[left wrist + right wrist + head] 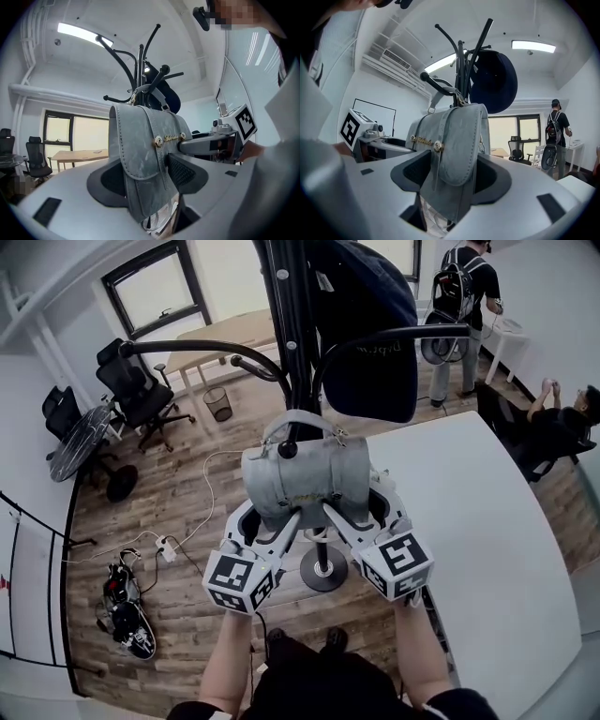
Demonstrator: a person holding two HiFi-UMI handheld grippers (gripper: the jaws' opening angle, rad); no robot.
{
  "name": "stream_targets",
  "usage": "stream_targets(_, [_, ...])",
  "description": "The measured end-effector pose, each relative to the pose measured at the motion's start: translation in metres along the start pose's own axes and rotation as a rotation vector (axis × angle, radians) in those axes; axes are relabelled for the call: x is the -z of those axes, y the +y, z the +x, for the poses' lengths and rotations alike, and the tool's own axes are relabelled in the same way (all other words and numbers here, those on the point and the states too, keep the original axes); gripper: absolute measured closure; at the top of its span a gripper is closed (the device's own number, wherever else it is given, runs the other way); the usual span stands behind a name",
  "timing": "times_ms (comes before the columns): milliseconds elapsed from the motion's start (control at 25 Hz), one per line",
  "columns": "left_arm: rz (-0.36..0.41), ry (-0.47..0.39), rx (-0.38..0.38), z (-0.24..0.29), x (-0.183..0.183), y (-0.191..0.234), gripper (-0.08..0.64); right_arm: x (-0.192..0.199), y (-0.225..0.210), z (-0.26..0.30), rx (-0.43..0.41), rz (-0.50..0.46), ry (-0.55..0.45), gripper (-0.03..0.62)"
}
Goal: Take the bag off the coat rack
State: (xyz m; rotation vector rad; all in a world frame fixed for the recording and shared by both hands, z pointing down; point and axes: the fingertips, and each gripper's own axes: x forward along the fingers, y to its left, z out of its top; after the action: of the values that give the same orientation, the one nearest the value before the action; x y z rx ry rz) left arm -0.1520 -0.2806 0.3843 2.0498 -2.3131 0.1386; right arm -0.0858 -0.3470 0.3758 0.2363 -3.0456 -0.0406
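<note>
A grey flap bag (pixel 305 479) hangs by its handle from a hook of the black coat rack (pixel 286 296). Both grippers come up at it from below. My left gripper (pixel 274 521) has the bag's left end between its jaws, and the right gripper (pixel 358 512) has the right end. In the left gripper view the bag (pixel 140 159) fills the gap, and both dark pads lie against its sides. The right gripper view shows the same bag (pixel 457 150) wedged between that gripper's pads.
A dark blue bag (pixel 370 324) hangs higher on the same rack, whose round base (pixel 323 570) stands on the wooden floor. A white table (pixel 487 549) is at the right. Office chairs (pixel 136 381) stand far left. Two people (pixel 464 296) are at the back right.
</note>
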Motion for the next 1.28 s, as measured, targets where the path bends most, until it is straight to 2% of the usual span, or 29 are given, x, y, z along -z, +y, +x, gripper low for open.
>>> stream_targets(200, [0.033, -0.005, -0.010, -0.008, -0.003, -0.002, 0.293, -0.001, 0.005, -0.002, -0.005, 0.009, -0.006, 0.327])
stream_targets(360, [0.046, -0.013, 0.010, -0.007, -0.003, 0.000, 0.298, 0.000, 0.005, -0.001, 0.031, 0.006, -0.006, 0.328])
stream_targets(880, [0.060, -0.079, 0.169, -0.043, -0.025, -0.016, 0.298, -0.027, 0.042, -0.041, 0.201, -0.035, 0.002, 0.331])
stream_targets(1280, [0.071, -0.148, 0.245, -0.075, -0.048, -0.025, 0.298, -0.053, 0.073, -0.066, 0.286, -0.094, -0.020, 0.331])
